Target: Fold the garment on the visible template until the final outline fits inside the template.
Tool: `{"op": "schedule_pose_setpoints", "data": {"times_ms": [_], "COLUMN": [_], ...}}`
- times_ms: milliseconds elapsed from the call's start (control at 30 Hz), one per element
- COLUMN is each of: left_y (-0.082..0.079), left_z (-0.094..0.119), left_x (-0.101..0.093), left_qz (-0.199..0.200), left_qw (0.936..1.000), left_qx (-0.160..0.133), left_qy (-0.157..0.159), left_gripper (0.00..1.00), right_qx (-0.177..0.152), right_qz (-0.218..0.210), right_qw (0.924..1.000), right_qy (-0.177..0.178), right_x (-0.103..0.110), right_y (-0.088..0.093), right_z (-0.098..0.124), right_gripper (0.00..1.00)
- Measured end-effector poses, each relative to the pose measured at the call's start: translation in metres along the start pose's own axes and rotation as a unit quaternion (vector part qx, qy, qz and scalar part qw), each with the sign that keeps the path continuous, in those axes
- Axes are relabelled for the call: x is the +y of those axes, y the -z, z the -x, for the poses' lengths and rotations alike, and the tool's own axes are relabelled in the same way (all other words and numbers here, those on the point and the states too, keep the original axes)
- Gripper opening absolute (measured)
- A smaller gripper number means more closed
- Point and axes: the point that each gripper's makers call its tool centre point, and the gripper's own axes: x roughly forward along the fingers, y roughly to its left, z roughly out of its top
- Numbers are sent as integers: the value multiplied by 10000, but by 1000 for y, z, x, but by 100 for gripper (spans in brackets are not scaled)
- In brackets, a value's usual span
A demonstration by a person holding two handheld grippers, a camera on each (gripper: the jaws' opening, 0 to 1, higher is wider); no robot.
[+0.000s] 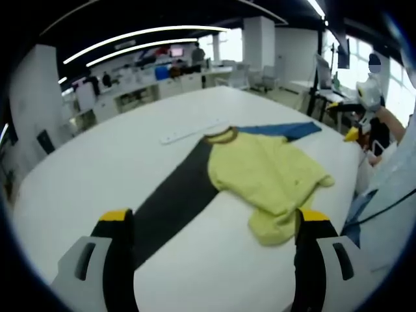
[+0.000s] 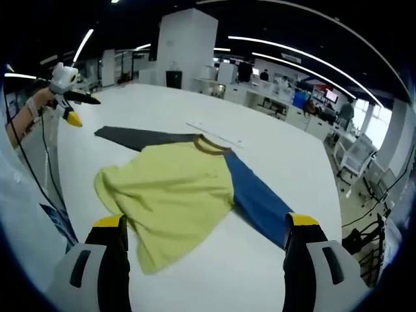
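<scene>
A yellow T-shirt (image 1: pixel 270 175) (image 2: pixel 172 188) with a brown collar lies rumpled and partly folded on the white table (image 1: pixel 97 169) (image 2: pixel 286 156). Under it runs a flat template: a dark grey strip (image 1: pixel 175 201) (image 2: pixel 143 138) on one side and a blue strip (image 1: pixel 286 130) (image 2: pixel 260 198) on the other. My left gripper (image 1: pixel 214 214) is open above the near table edge, short of the shirt and holding nothing. My right gripper (image 2: pixel 205 221) is also open, hovering at the shirt's near hem. The left gripper (image 2: pixel 65 81) appears far left in the right gripper view, held by a hand.
A long white ruler-like strip (image 1: pixel 192 132) (image 2: pixel 214 134) lies beyond the collar. A person's sleeve and cables (image 2: pixel 26 195) are at the table edge. Office desks and chairs (image 2: pixel 354 153) stand around the table.
</scene>
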Motion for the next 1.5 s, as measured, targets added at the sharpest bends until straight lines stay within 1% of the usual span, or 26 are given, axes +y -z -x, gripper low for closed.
{"op": "schedule_pose_setpoints", "data": {"times_ms": [233,400,600,800,900,1000,1167,1233,1333,1400,1500], "left_y": [2,6,7,18,24,30,37,38,41,45,47], "left_z": [0,-1,-2,-5,-8,-10,-13,-14,-17,-20,-21], "left_x": [-1,-4,-8,-19,-24,-30,-35,-35,-41,-46,-50], "left_qz": [51,55,102,122,217,301,340,422,528,560,582], "left_qw": [10000,10000,9999,9998,9994,9990,9985,9982,9977,9971,9967], "left_qx": [-19,51,8,98,159,156,263,262,237,306,338], "left_qy": [-2,24,14,137,214,281,329,322,357,423,453], "left_gripper": [99,99,99,99,99,99,99,99,99,99,99], "right_qx": [0,-26,51,88,209,311,404,451,480,493,559], "right_qz": [30,-9,-9,-32,-95,-182,-304,-329,-406,-476,-492], "right_qw": [10000,10000,10000,9999,9996,9991,9984,9981,9976,9972,9966], "right_qy": [3,16,-45,-72,-157,-234,-242,-252,-275,-303,-349], "right_x": [-2,-1,3,8,14,21,24,26,30,33,37], "right_y": [-2,-2,5,9,16,26,39,44,48,51,56], "right_z": [1,0,-2,-2,-3,-3,-3,-4,-5,-6,-8], "right_gripper": [100,100,100,100,100,100,100,100,100,100,100]}}
